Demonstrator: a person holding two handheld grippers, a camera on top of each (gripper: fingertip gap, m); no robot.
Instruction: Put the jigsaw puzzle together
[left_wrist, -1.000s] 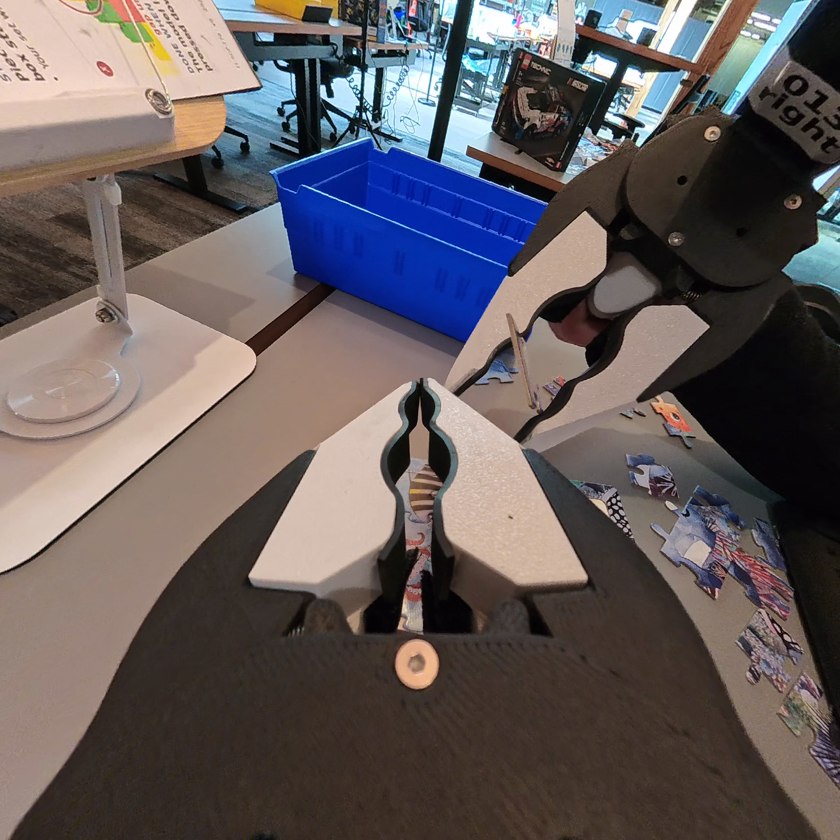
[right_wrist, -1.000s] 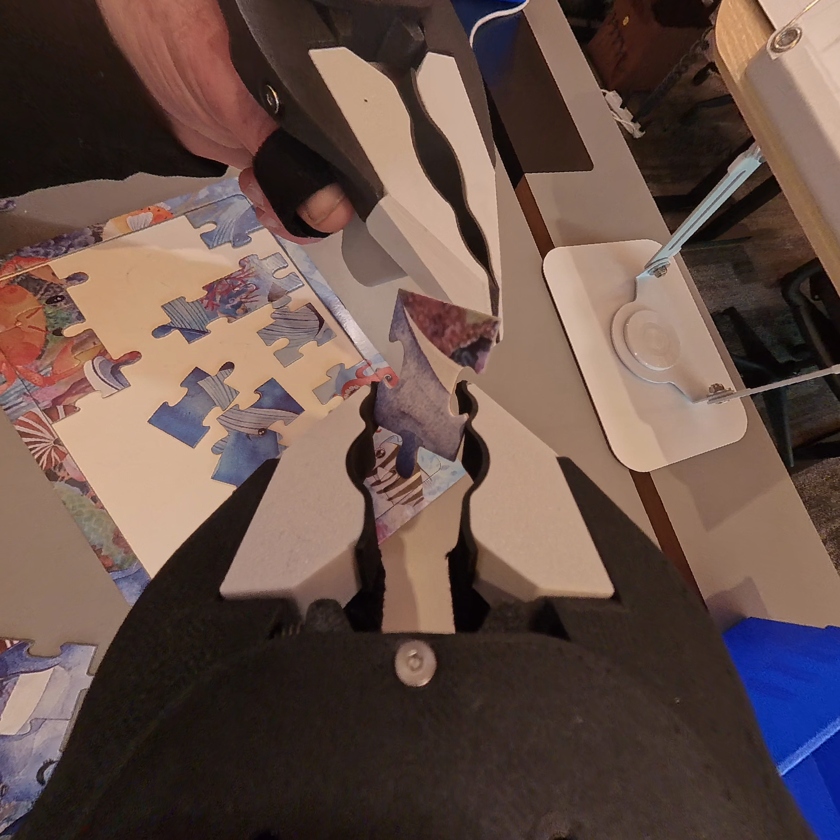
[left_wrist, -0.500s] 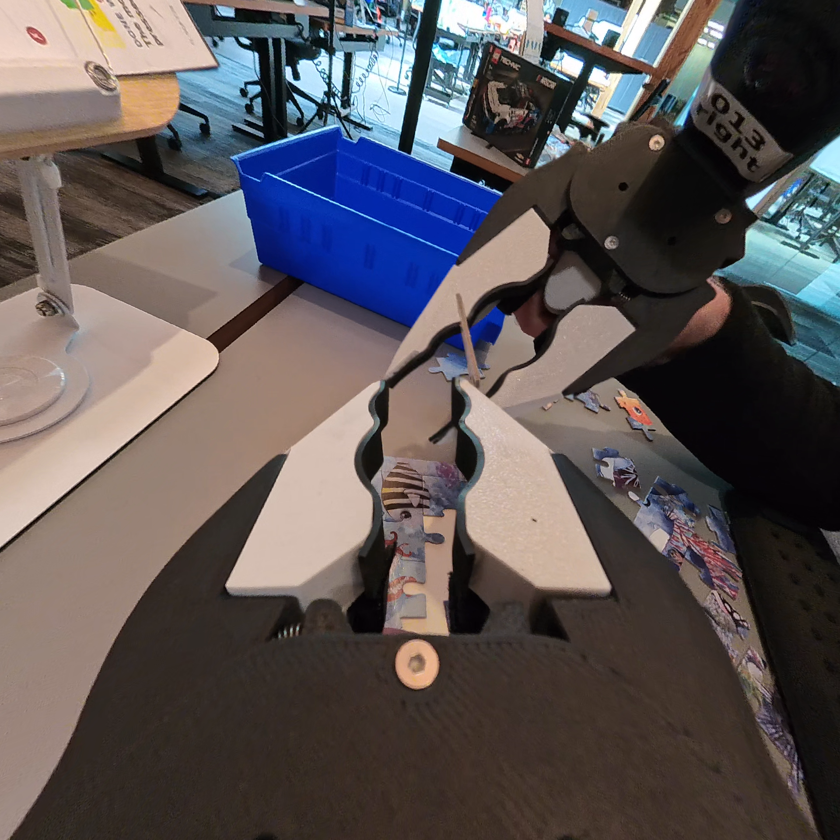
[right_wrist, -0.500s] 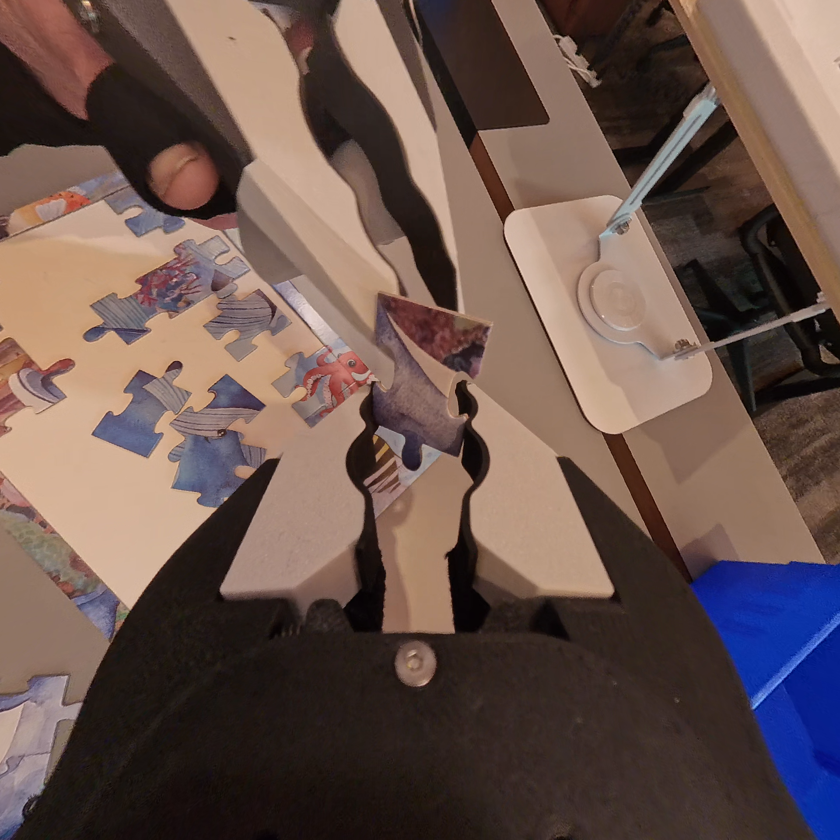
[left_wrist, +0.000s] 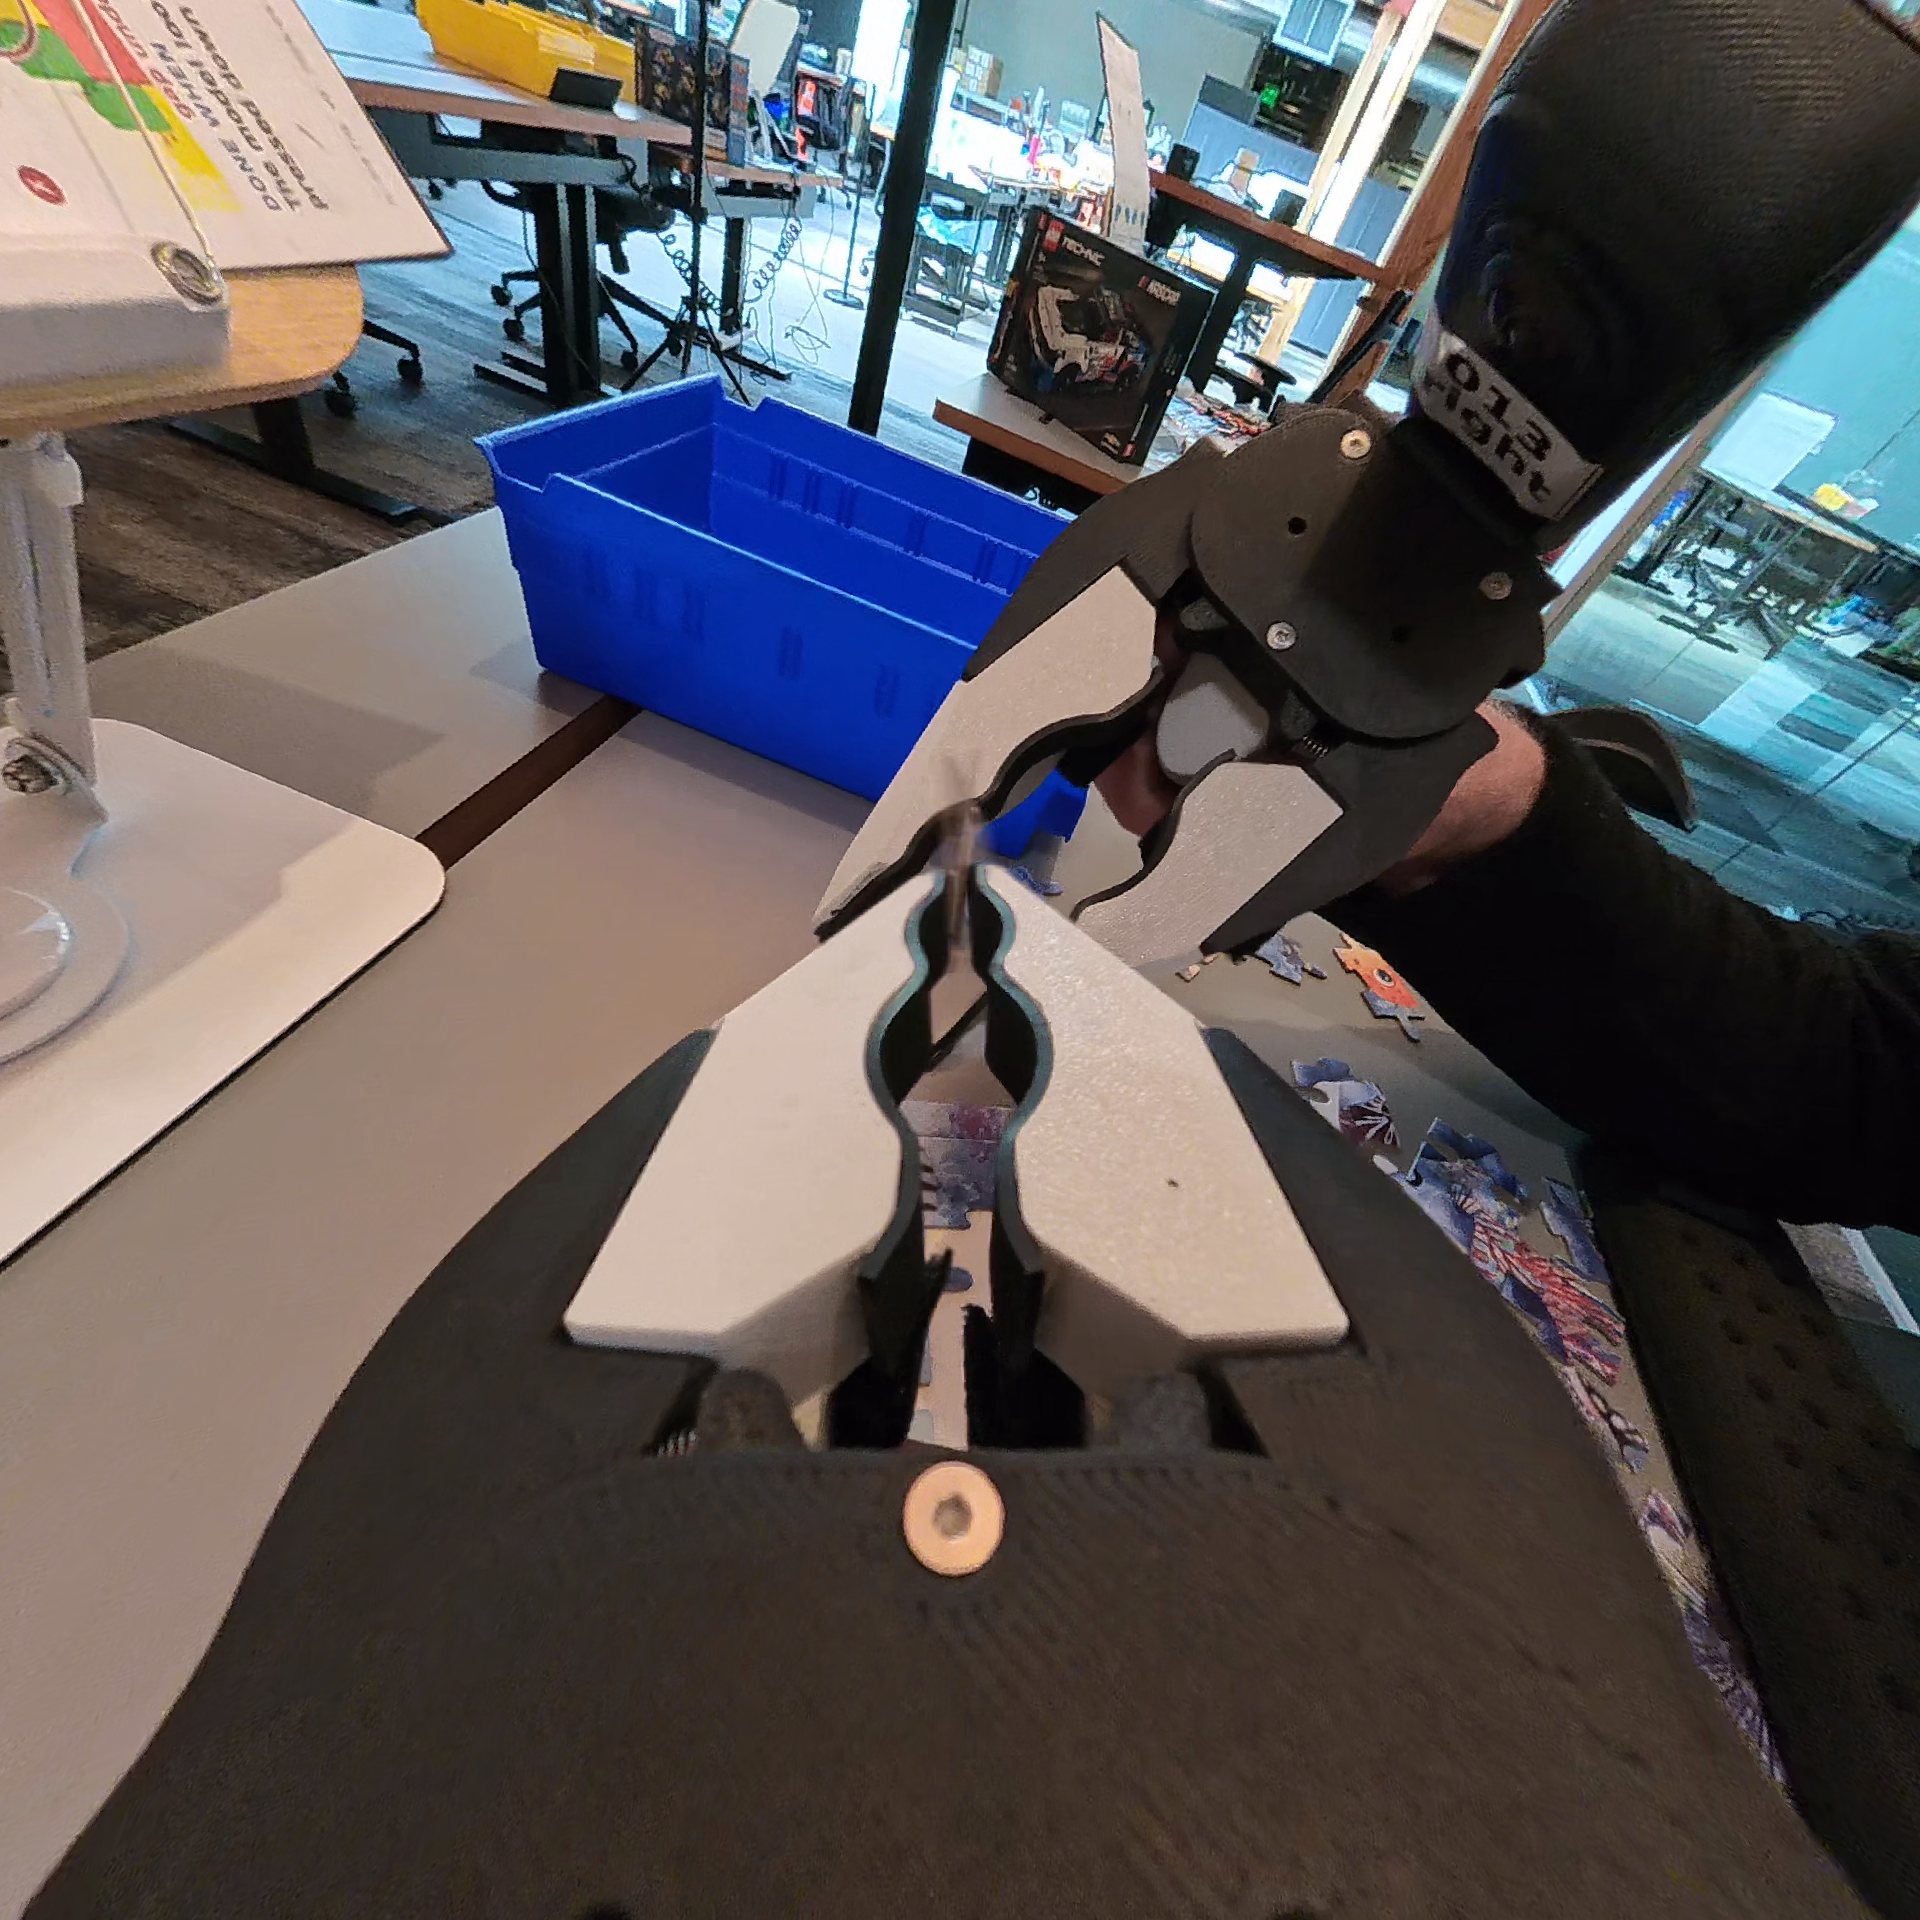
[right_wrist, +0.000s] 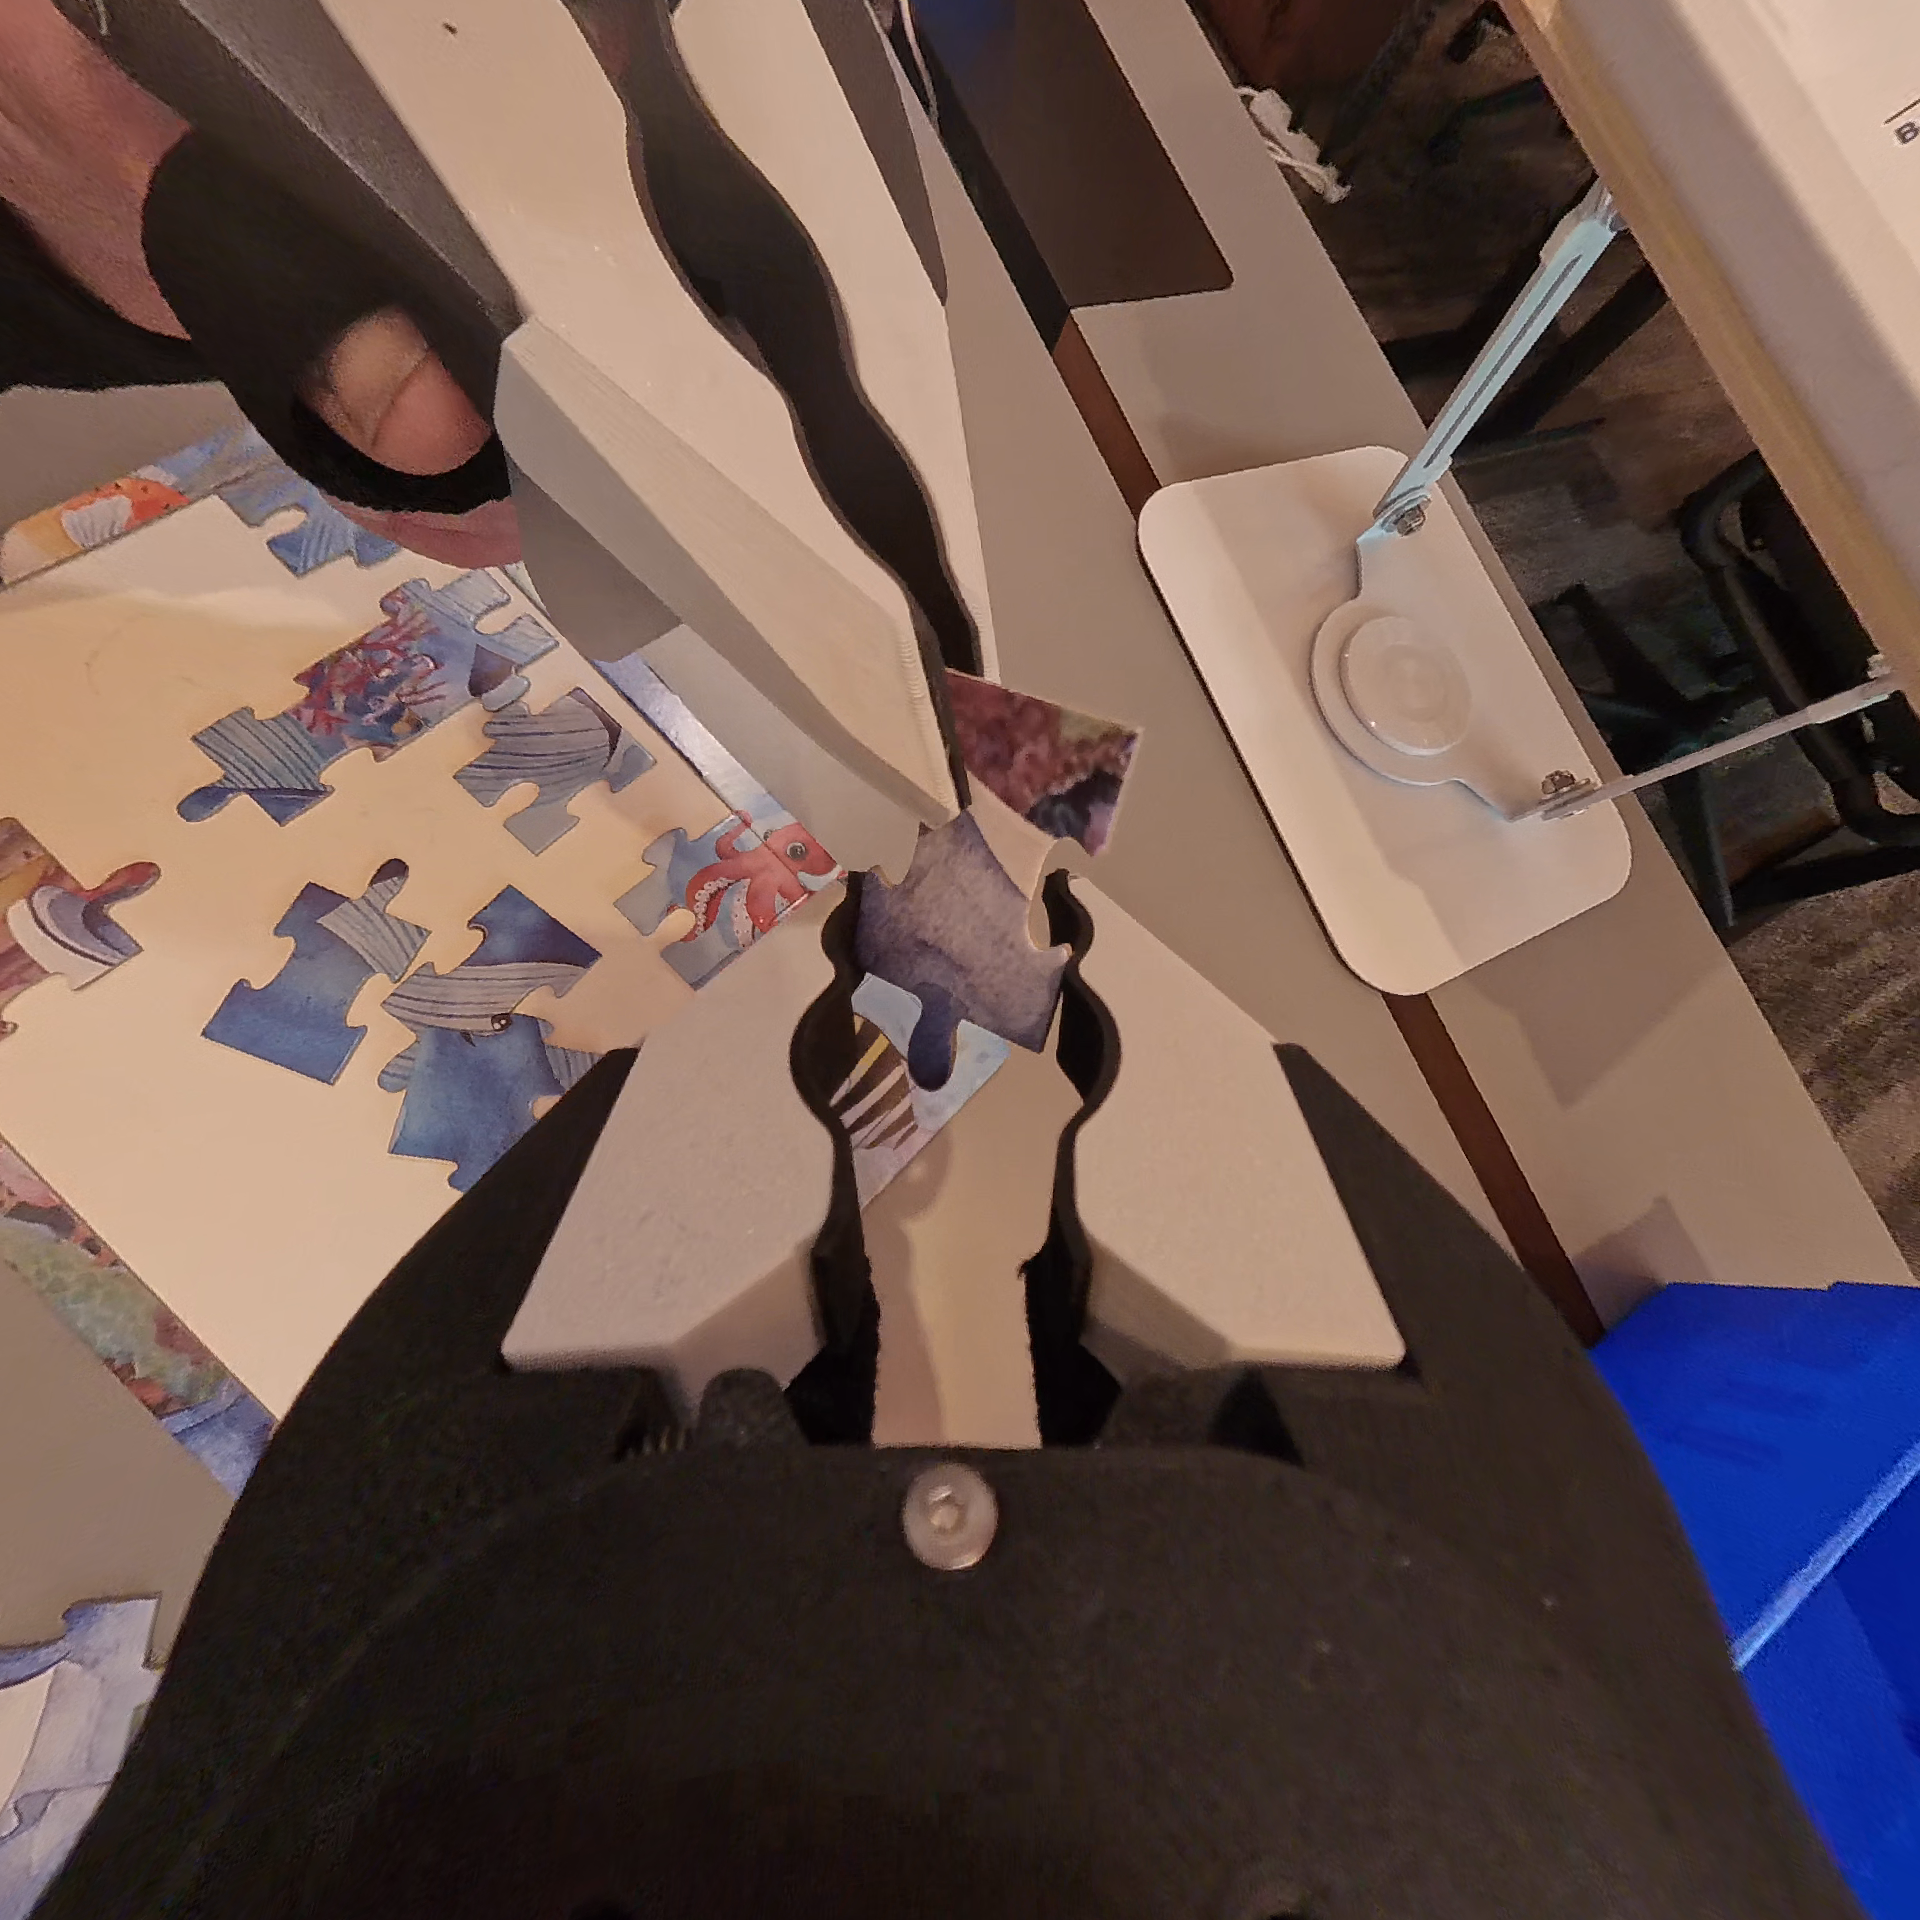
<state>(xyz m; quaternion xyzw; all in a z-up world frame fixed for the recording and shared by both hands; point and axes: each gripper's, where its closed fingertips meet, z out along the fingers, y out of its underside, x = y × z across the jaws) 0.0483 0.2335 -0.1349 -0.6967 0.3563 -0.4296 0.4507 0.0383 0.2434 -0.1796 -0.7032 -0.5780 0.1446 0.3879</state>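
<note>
Cardboard, thin and nearly weightless, is my reading of the puzzle piece (right_wrist: 966, 935). It should stay stiff across its face, but it would crease at a tab or twist out of a grip that is too loose or too hard. The flat body looks the safest place to take it, clear of the knobs and notches that must mate with its neighbours. It is held in the air above the table (left_wrist: 260, 1299), over the near corner of the puzzle board (right_wrist: 125, 1091), and it touches neither. The left gripper (left_wrist: 956, 894) comes in from the upper left of the right wrist view. Its fingers are closed to a sliver on the piece's upper purple part, pinching it face to face. The right gripper (right_wrist: 961, 894) has its fingers set wider, and the piece's side edges seem to bear against both, so it appears to pinch the piece by its width. This looks like a handover with both grippers on the piece. The picture side shows a dusky violet wash below and a darker maroon and navy patch toward the upper right corner, with a rounded notch cut into the right edge. Left of it, the cream board carries scattered blue striped pieces and an orange octopus piece (right_wrist: 764, 878) at its border. A white stand base (right_wrist: 1382, 727) and a blue bin (left_wrist: 748, 613) lie to the right.
</note>
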